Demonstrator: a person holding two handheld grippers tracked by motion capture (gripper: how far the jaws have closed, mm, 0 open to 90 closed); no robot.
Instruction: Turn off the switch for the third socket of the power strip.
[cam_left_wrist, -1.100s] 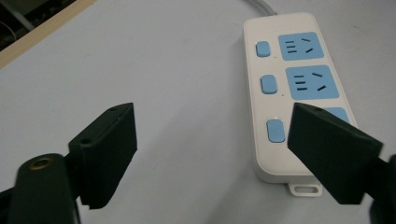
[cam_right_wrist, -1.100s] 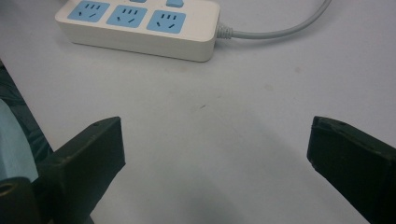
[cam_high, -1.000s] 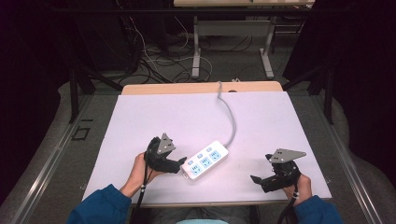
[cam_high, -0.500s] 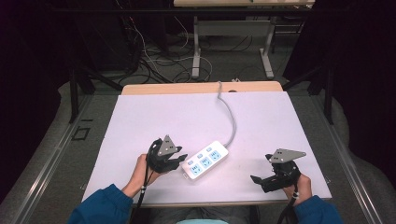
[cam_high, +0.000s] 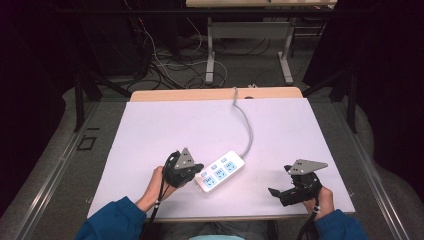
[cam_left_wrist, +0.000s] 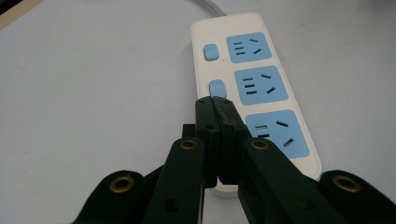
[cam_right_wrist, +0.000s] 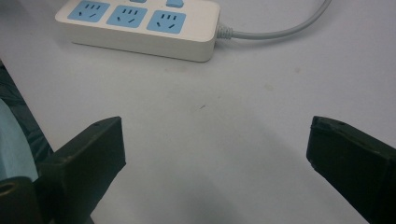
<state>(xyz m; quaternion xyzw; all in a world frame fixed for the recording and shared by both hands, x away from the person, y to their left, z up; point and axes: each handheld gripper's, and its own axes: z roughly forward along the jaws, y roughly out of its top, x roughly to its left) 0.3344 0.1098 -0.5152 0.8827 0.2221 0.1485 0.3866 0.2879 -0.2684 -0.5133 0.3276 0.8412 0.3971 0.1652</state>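
A white power strip (cam_high: 220, 172) with three blue sockets and blue switches lies on the white table (cam_high: 165, 130), front of centre. My left gripper (cam_high: 196, 174) is at the strip's near-left end. In the left gripper view its jaws (cam_left_wrist: 215, 100) have just been closing and now press together with nothing between them, their tips over the strip (cam_left_wrist: 261, 79) beside a blue switch (cam_left_wrist: 216, 87). My right gripper (cam_high: 279, 181) rests near the front right edge, open, pointing toward the strip (cam_right_wrist: 140, 23). Bare table lies between its wide-apart jaws (cam_right_wrist: 215, 135).
The strip's grey cable (cam_high: 246, 127) curves to the table's far edge and drops off. A second table's legs and loose cables stand on the floor beyond. Sleeves in blue enter from the bottom.
The left gripper's jaws have closed together over the strip's near end. The strip and the right gripper have kept still.
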